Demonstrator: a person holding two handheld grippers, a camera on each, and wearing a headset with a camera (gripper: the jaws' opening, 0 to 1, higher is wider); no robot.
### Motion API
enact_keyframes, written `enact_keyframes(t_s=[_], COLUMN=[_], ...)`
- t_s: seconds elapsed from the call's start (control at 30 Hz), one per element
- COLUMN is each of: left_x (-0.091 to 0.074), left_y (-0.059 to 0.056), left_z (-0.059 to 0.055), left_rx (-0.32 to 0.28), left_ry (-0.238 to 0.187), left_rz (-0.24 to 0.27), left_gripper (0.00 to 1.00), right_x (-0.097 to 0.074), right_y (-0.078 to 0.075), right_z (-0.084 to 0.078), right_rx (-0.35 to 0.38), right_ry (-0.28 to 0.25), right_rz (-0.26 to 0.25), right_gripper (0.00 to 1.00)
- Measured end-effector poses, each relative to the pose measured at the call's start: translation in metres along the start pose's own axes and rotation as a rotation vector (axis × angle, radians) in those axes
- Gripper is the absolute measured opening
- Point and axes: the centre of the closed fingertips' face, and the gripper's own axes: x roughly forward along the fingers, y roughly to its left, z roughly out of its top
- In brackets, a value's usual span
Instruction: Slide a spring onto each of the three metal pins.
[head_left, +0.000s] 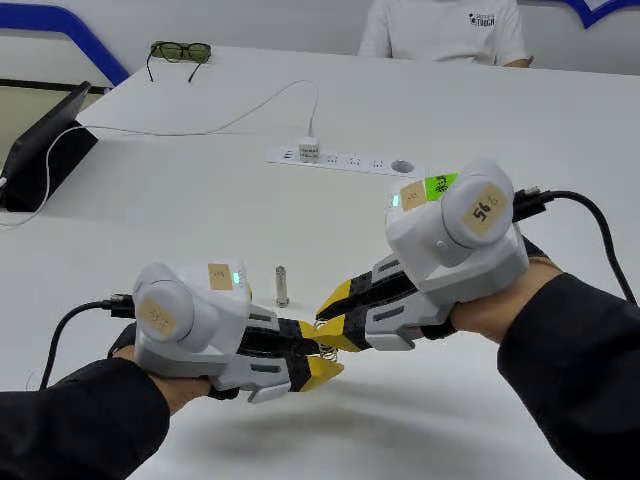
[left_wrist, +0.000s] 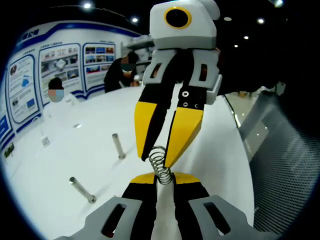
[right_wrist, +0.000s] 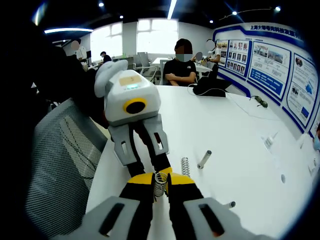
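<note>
At the lower centre of the head view, a small coiled steel-wire spring (head_left: 327, 351) is held above the white surface (head_left: 200, 220) between two grippers whose yellow-tipped black fingers meet tip to tip. The left gripper (head_left: 312, 352), white-bodied, is held at the lower left of that frame. In the left gripper view its fingers are seen at bottom centre, closed on the near end of the spring. The right gripper (head_left: 333, 322), likewise white-bodied, is angled down from the right of the head view. Its fingers (left_wrist: 182, 131) are shown in the left gripper view reaching down from the top of the frame and pinched around the far end of the same spring. Whether anything lies inside the coil cannot be told. Just beyond the fingertips in the head view, a short cylindrical grey metal pin (head_left: 282, 285) is stood upright on the surface, apart from both grippers. In the right gripper view a second loose spring (right_wrist: 185, 166) is seen standing just right of centre, near the upright pin, and another grey pin (right_wrist: 227, 205) is found lying at the lower right. Farther back, at the upper centre of the head view, a long white power strip (head_left: 340, 160) is laid across the surface with a white plug block (head_left: 309, 150) seated in it. A black tablet-like device (head_left: 45, 150) is propped at the left edge, dark sunglasses (head_left: 180, 50) are placed at the upper left, and a person in a white T-shirt (head_left: 445, 30) is seated at the top.
</note>
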Motion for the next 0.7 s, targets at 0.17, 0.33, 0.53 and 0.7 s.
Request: enact_keyframes(t_s=[0.17,0.33,0.53,0.7], left_x=[0.000,0.000,-0.006,-0.013], left_y=[0.001,0.004,0.007,0.014], left_z=[0.001,0.002,0.001,-0.002], left_rx=[-0.009,-0.023,-0.049,-0.071], left_ry=[-0.006,-0.011,-0.021,-0.026], left_rz=[0.005,0.015,0.028,0.057], left_gripper=[0.13,0.19,0.22,0.27], right_x=[-0.004,-0.008,-0.015,-0.022], right_y=[-0.004,-0.010,-0.016,-0.024], right_z=[-0.001,-0.006,-0.010,-0.015], right_rx=[0.006,0.008,0.021,0.038], right_ry=[0.002,0.012,0.017,0.019], right_rz=[-0.009,-0.027,-0.046,-0.073], right_gripper=[0.11,0.11,0.11,0.11])
